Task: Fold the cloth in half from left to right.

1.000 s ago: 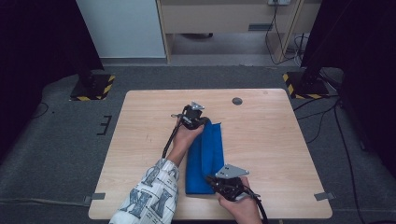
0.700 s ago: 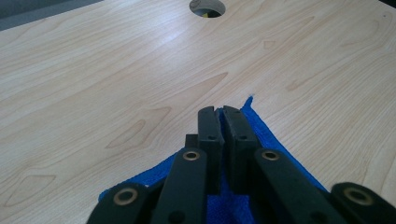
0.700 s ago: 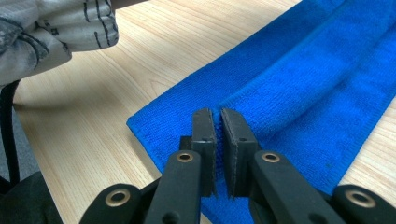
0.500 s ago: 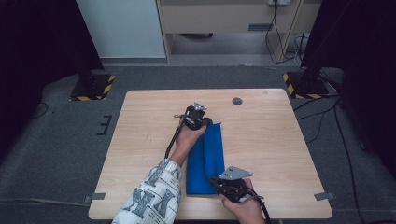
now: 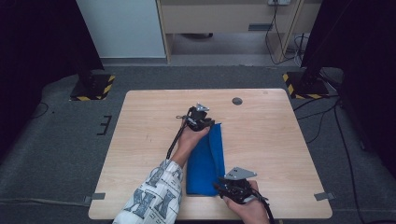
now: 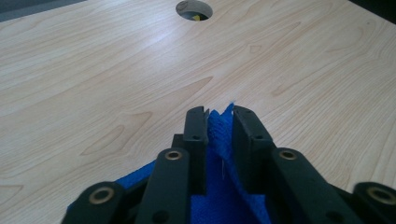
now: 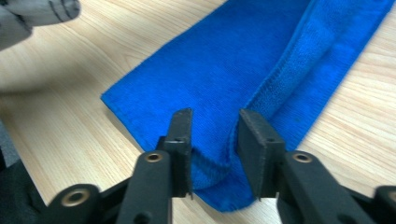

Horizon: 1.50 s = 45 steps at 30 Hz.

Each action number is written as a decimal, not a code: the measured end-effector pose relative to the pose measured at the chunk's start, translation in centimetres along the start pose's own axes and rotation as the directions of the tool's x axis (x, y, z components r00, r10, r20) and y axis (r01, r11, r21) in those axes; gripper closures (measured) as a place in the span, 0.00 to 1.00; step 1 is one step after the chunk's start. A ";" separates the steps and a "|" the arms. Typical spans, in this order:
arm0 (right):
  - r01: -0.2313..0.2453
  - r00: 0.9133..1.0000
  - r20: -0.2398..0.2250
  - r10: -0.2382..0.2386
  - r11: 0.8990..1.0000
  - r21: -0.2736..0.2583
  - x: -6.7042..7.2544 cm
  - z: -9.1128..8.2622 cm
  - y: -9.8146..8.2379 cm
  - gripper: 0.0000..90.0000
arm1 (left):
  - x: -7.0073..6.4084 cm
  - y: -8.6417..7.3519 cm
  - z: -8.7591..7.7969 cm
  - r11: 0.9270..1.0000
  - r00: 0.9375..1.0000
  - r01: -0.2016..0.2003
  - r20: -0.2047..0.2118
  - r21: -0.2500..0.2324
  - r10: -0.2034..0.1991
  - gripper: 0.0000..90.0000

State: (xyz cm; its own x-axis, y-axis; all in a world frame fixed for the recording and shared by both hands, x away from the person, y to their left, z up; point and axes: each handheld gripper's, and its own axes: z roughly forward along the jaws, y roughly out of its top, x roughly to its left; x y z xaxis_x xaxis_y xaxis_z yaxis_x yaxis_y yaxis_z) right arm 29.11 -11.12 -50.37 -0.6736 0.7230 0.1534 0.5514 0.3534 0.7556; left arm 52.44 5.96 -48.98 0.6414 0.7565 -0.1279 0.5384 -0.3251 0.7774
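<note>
While the folded blue terry cloth (image 5: 205, 161) lies along the wooden table (image 5: 280, 140), my left gripper (image 6: 219, 122) straddles its far corner and my right gripper (image 7: 214, 135) its near fold, both jaws just loosened, cloth between them unpinched.

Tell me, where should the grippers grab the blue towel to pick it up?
Probably by its two short ends. The blue towel lies folded into a long flat strip, so each end offers a thin edge to pinch. The left gripper can take the far corner, the right gripper the near end's raised fold, each coming in low along the table.
</note>
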 end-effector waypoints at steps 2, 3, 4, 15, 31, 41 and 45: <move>-0.013 1.000 0.008 0.013 1.000 0.011 -0.2 -0.1 -0.1 0.66 | -0.1 0.0 0.1 1.000 1.000 -0.005 0.005 -0.001 0.005 0.81; -0.014 1.000 0.011 0.014 1.000 0.016 -0.4 -0.1 -0.1 0.64 | -0.1 -0.1 0.2 1.000 1.000 -0.003 0.009 -0.003 0.003 0.79; -0.019 1.000 0.014 0.018 1.000 0.024 -0.5 -0.1 -0.2 0.63 | -0.1 -0.1 0.2 1.000 1.000 -0.002 0.008 -0.006 0.002 0.77; -0.035 0.998 0.062 0.032 0.998 0.046 -1.5 0.1 -0.5 0.50 | -0.1 0.0 0.3 0.999 1.000 0.002 0.031 -0.036 -0.001 0.59; -0.019 0.997 0.070 0.018 1.000 0.016 -3.5 0.8 0.8 0.16 | 0.6 -0.1 -1.9 0.999 0.997 -0.042 0.060 -0.020 0.043 0.21; -0.021 0.997 0.074 0.020 1.000 0.010 -5.8 1.9 2.0 0.12 | 1.1 -1.1 -3.1 0.998 0.997 -0.066 0.042 0.012 0.066 0.13; -0.014 0.998 0.069 0.012 1.000 0.017 -6.4 2.3 2.5 0.10 | 1.3 -1.3 -3.6 0.998 0.998 -0.057 0.040 0.014 0.056 0.11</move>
State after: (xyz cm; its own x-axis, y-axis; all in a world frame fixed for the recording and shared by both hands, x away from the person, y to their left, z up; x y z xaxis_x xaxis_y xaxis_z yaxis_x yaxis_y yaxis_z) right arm 35.96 -13.52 -50.95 -0.6309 0.7668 0.1182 0.5687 0.3534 0.7428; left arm 50.61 9.36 -47.90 0.6918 0.7139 -0.1085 0.5086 -0.3751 0.7750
